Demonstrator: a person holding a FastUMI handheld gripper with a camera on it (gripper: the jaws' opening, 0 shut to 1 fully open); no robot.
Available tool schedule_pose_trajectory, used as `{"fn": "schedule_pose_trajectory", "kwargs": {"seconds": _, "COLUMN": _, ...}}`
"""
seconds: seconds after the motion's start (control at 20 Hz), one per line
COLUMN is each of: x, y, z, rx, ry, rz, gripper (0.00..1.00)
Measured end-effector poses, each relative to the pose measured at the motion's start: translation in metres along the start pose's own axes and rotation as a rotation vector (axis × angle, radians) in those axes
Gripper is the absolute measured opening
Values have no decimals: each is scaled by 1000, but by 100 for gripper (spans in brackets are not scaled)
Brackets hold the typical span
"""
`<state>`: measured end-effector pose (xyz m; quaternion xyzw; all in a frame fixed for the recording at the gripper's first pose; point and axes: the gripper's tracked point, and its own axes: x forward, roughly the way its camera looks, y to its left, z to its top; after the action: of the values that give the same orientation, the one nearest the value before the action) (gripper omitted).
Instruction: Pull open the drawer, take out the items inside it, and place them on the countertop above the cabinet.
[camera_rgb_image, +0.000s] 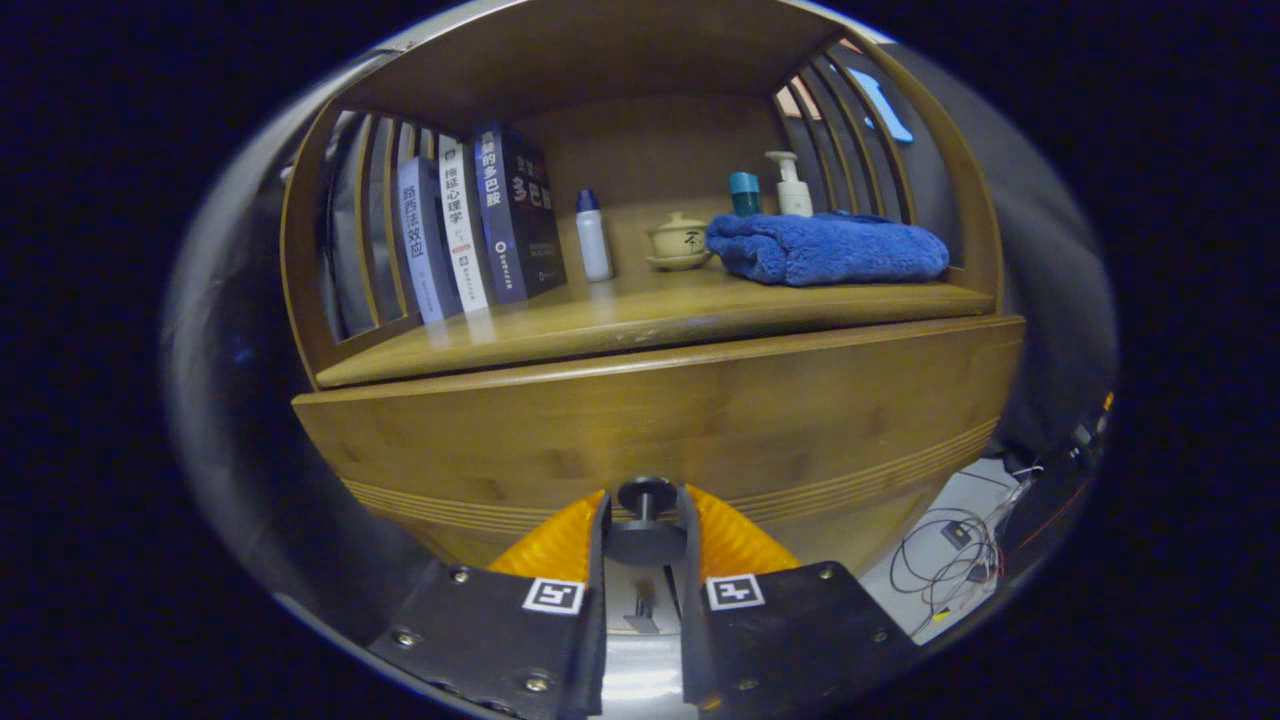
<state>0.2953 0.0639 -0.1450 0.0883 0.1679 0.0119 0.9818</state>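
Note:
A wooden cabinet stands right in front of me. Its drawer front (660, 420) is a wide bamboo panel with a dark round knob (645, 520) low in the middle. My gripper (645, 515) has both fingers closed on the knob's sides. The drawer looks shut or barely out; its inside is hidden. Above the drawer runs the countertop (640, 315), a shelf with slatted sides.
On the countertop stand several books (480, 230) at the left, a white bottle (594, 237), a small lidded cup (678, 240), a folded blue towel (828, 248), a teal bottle (744, 193) and a pump bottle (792, 185). Cables (950, 560) lie on the floor to the right.

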Motion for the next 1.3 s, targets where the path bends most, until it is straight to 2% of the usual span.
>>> {"fn": "schedule_pose_trajectory", "kwargs": {"seconds": 0.75, "x": -128, "y": -10, "z": -47, "rx": -63, "ry": 47, "rz": -94, "gripper": 30}}
{"fn": "schedule_pose_trajectory", "kwargs": {"seconds": 1.0, "x": -152, "y": -17, "z": -66, "rx": -72, "ry": 85, "rz": -130, "gripper": 30}}
{"fn": "schedule_pose_trajectory", "kwargs": {"seconds": 1.3, "x": -162, "y": -18, "z": -64, "rx": -42, "ry": 76, "rz": -149, "gripper": 30}}
